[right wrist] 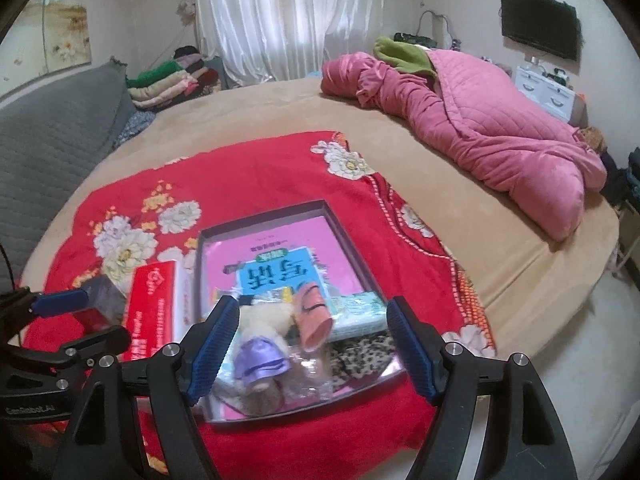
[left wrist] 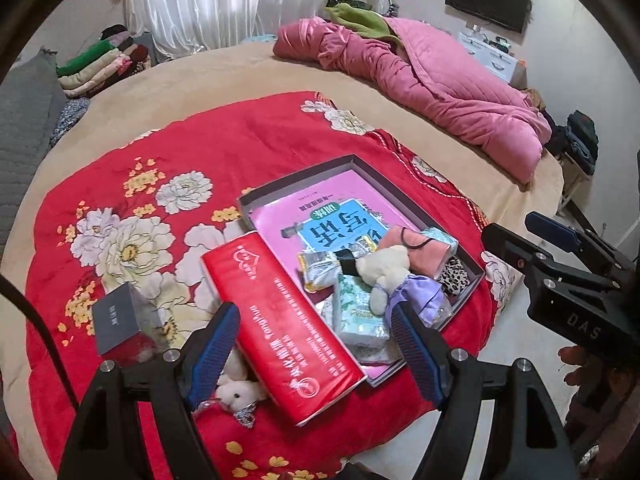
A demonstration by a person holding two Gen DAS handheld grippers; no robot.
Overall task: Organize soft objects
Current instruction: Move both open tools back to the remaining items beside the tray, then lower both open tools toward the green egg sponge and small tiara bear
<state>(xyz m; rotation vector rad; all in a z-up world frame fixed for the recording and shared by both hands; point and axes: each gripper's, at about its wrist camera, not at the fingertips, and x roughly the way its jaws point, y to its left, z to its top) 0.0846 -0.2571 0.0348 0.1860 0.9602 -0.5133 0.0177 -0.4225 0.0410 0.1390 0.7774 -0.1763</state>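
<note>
A shallow grey box (left wrist: 298, 174) (right wrist: 264, 215) lies on a red flowered blanket. On the pink book inside it rest a cream plush toy (left wrist: 386, 274) (right wrist: 266, 316), a purple cloth hat (left wrist: 418, 298) (right wrist: 260, 360), a pink rolled cloth (left wrist: 416, 248) (right wrist: 314, 316), a leopard-print cloth (left wrist: 454, 278) (right wrist: 360, 354) and tissue packets (left wrist: 356, 312) (right wrist: 356, 316). A small white plush bunny (left wrist: 236, 392) lies outside the box beside a red tissue pack (left wrist: 280, 320) (right wrist: 154, 304). My left gripper (left wrist: 316, 352) hangs open above the red pack. My right gripper (right wrist: 314, 344) is open above the box, holding nothing.
A small dark grey carton (left wrist: 120, 320) (right wrist: 106, 296) stands left of the red pack. A pink quilt (left wrist: 440, 80) is bunched at the far side of the beige bed. Folded clothes (left wrist: 104, 60) are stacked by the curtain. The bed edge and floor are at the right.
</note>
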